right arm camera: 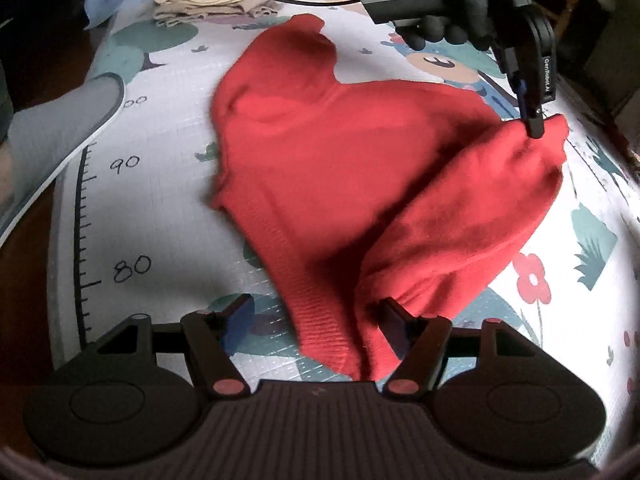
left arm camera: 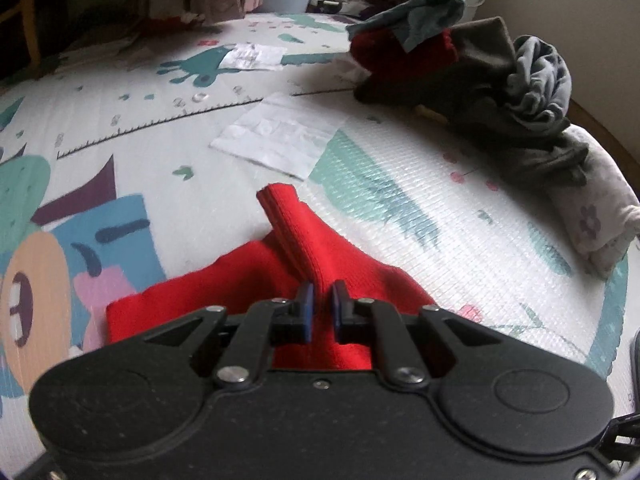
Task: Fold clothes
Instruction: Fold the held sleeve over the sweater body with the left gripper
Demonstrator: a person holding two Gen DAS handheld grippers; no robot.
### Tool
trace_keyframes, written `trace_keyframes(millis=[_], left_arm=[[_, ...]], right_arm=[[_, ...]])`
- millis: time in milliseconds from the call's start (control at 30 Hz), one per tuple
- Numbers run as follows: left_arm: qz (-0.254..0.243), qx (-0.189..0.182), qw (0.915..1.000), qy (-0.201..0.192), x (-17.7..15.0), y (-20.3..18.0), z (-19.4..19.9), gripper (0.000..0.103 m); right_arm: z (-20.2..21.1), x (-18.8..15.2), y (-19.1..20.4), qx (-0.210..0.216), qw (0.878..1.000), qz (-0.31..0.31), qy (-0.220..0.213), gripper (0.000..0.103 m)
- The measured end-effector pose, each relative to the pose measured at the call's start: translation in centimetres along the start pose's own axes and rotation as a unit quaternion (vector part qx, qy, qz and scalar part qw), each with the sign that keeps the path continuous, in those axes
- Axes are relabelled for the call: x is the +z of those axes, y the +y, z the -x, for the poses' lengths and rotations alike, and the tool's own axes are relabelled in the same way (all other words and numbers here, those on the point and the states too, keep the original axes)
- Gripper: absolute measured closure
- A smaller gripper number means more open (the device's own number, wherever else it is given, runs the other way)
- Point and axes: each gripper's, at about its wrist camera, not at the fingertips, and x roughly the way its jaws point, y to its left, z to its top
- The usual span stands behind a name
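A printed foam play mat (right arm camera: 168,216) with a ruler marked 80 and 90 covers the floor. Nearest, the right gripper (right arm camera: 316,322) hangs spread over the red knitted sweater (right arm camera: 320,152), its hem between the jaws, unpinched. Beyond, the left gripper (right arm camera: 534,130) pinches a fold of it, lifted, likely to fold it over. Unfolded clothes (left arm camera: 472,76) wait farther off.

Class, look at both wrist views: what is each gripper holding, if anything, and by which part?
The left gripper pinches a raised fold of the red knit sweater near its edge. The right gripper is open, holding nothing.
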Motion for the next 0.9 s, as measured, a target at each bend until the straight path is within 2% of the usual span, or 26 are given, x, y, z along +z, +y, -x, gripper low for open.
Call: trace_keyframes(millis=[233, 433, 700, 833, 900], left_arm=[[-0.007, -0.006, 1.0000, -0.003, 0.3, -0.3, -1.1, 0.094], [-0.025, 0.017, 0.9994, 0.018, -0.2, -0.5, -2.8, 0.094], [-0.032, 0.007, 0.9994, 0.010, 0.0, -0.7, -3.0, 0.094], [-0.047, 0.016, 0.9985, 0.023, -0.2, -1.2, -3.9, 0.094], [-0.044, 0.026, 0.9980, 0.038, -0.3, -1.1, -4.6, 0.086]], right_arm=[[-0.2, -0.6, -1.1, 0.013, 0.999, -0.050, 0.009, 0.034], [0.1, -0.8, -0.4, 0.011, 0.999, -0.031, 0.003, 0.033], [0.3, -0.9, 0.1, 0.003, 1.000, -0.002, -0.002, 0.033], [0.2, -0.7, 0.1, 0.004, 1.000, -0.001, 0.001, 0.033], [0.3, -0.7, 0.0, 0.004, 1.000, -0.003, 0.000, 0.033]])
